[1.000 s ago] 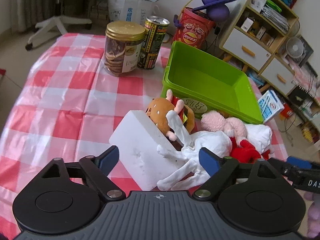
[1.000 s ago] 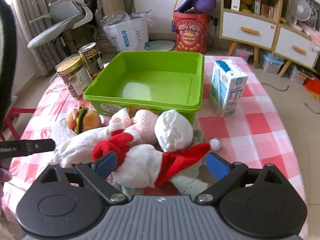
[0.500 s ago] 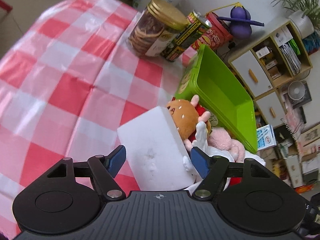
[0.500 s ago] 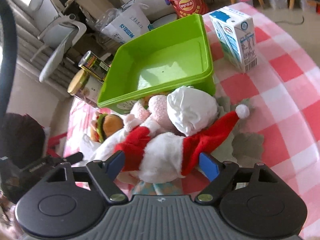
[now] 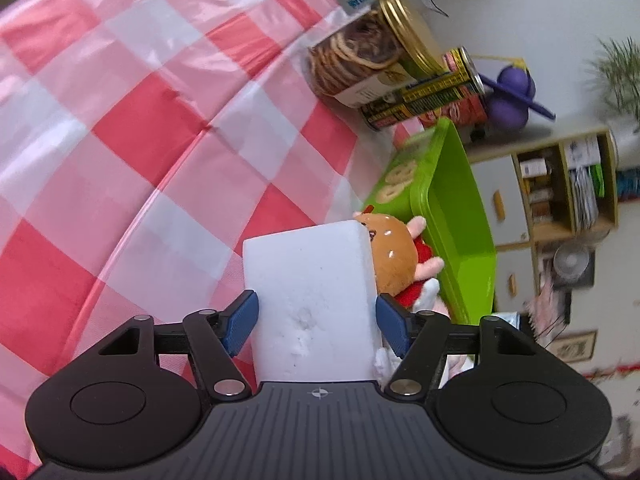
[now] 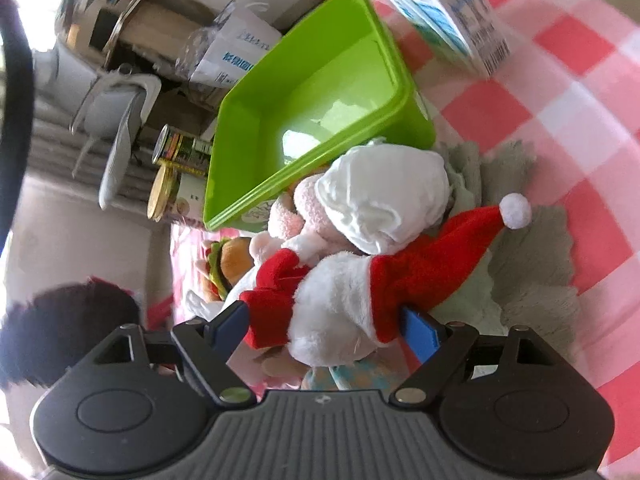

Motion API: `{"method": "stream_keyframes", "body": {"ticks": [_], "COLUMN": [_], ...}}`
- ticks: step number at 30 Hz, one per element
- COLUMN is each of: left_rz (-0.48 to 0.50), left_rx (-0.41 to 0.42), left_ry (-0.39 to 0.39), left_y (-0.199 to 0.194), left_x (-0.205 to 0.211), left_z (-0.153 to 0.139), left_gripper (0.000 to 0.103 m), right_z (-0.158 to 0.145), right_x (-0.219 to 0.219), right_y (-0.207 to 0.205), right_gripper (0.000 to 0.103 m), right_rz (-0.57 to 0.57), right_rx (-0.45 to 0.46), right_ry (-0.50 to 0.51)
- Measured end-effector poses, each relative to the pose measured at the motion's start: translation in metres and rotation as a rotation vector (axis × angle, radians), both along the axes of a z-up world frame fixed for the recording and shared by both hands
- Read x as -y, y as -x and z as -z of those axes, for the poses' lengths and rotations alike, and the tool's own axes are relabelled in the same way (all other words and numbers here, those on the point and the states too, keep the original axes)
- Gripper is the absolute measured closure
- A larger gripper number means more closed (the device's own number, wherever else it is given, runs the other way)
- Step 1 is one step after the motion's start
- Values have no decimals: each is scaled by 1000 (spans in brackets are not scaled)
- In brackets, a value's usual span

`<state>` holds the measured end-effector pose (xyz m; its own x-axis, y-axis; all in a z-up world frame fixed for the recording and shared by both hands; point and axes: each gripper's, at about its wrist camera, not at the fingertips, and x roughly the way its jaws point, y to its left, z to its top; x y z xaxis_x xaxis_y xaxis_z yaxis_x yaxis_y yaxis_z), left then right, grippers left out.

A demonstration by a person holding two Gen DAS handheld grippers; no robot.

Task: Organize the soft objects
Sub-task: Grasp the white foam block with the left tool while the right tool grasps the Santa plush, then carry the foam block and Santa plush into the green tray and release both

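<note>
Bright daylight — fisheye-bent edges, slight motion blur.

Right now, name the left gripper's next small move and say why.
Probably finish closing. The left gripper is closing with the white foam block between its blue pads; a sliver of gap seems to remain. Once gripped, the block can go into the empty green bin.

A red-and-white checked tablecloth point(image 5: 160, 128) fills the near scene. Far right in the left wrist view, a wooden shelf unit point(image 5: 560, 192) with grey drawers stands against a pale wall point(image 5: 540, 20), a small fan point(image 5: 570, 262) beside it. In the right wrist view, a grey office chair point(image 6: 116, 128) stands far left.
</note>
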<state>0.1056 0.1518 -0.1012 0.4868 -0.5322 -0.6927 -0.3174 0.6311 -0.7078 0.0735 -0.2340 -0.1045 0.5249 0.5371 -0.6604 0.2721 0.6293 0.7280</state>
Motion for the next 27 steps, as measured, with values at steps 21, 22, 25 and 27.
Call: {"method": "stream_keyframes", "body": {"ticks": [21, 22, 25, 27], "left_rz": [30, 27, 18, 12], "left_rx": [114, 123, 147, 160], "left_ry": [-190, -206, -249, -272], "left_y": [13, 14, 18, 21], "left_x": [4, 4, 0, -3], "left_z": [-37, -41, -51, -57], "left_gripper": [80, 81, 81, 81], "right_z": [-28, -30, -37, -41], "right_x": [3, 4, 8, 10], "right_y": [22, 24, 29, 30], "right_gripper": [99, 99, 99, 99], "right_rz": [36, 40, 54, 65], "right_rx": [119, 126, 142, 154], "right_ry": [48, 48, 47, 43]}}
